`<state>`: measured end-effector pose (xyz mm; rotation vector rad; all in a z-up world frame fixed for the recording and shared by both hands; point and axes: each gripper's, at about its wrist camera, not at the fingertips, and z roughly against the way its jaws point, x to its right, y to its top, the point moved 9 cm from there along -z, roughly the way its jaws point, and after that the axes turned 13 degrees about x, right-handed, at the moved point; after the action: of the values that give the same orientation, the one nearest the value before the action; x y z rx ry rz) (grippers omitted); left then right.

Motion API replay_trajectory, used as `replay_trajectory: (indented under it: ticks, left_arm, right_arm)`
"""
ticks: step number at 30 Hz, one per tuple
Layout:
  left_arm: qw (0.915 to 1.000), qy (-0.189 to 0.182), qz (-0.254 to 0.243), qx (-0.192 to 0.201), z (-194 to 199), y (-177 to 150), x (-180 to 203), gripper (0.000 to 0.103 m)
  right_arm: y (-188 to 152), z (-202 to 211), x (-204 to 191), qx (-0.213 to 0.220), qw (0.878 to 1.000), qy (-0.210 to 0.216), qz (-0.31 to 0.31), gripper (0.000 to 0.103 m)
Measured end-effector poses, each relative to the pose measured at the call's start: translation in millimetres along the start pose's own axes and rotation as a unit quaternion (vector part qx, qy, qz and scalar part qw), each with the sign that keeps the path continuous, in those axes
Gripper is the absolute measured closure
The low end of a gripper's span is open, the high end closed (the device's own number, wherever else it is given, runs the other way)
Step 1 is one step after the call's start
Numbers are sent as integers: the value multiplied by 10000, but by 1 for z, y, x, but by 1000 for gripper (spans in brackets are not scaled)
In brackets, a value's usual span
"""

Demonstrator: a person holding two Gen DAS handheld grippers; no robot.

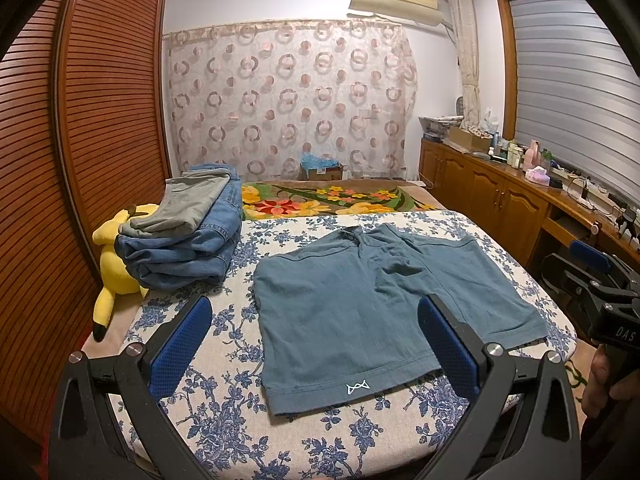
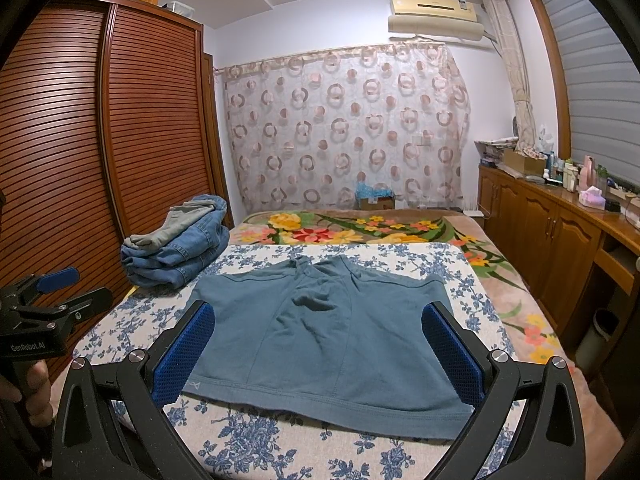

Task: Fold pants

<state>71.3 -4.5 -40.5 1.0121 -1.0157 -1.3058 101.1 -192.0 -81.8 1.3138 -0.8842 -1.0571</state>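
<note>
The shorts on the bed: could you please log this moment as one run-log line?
shorts: flat, unfolded on floral board | left tool: open, empty | right tool: open, empty | folded stack: far left

from my seat both feeds are evenly lit by soft indoor light, with only faint shadows. focus is sharp throughout, no glare. the fisheye bends the wardrobe [image 1: 80,120] and blinds [image 2: 592,80], and corners go black.

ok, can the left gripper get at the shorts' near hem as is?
Probably yes. The left gripper is open and faces the shorts, which lie flat on the board. Nothing sits between its fingers and the near hem. The folded stack lies off to the left, clear of that path.
</note>
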Motion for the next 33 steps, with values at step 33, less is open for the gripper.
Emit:
replay_trajectory:
  ticks: [33]
  left_arm:
    - [9972, -420, -97, -617, -55, -37, 5, 0]
  right_arm:
    - [-13, -26, 33, -465, 9985, -246, 176, 0]
